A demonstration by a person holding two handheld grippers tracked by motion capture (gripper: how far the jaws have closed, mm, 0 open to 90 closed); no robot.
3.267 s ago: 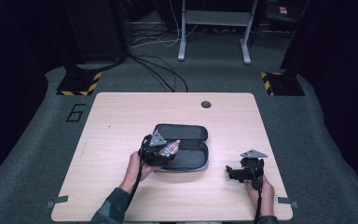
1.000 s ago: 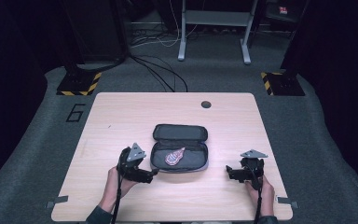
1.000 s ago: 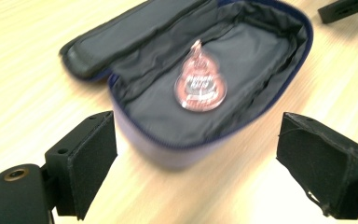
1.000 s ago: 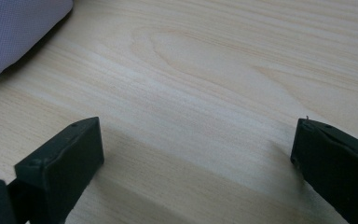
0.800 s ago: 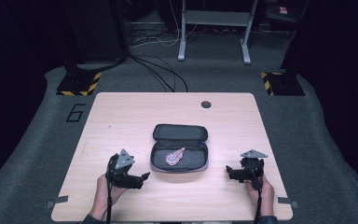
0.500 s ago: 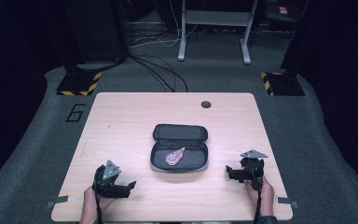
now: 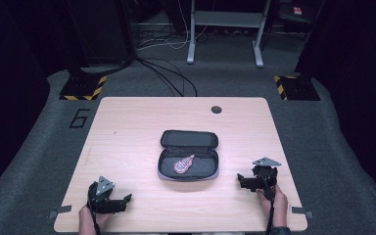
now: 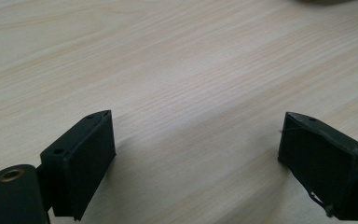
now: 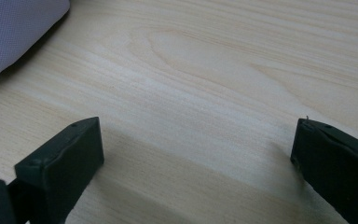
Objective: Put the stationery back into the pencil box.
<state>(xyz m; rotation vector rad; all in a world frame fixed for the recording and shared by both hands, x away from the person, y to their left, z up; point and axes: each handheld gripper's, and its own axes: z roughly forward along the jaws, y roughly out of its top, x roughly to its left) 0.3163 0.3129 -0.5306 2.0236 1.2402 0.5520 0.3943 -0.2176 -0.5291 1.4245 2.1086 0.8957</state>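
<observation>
Withdrawn since the earlier frames: the left gripper, once at the case, now lies at the near left corner of the worktop, jaws spread wide and empty over bare wood. Case: open, lid laid back, mid-worktop, with a small pink item resting inside its near half. Right gripper: set down near the right edge, jaws likewise parted and empty. Progress, as judged: item deposited; case not yet closed, if closing is intended.
</observation>
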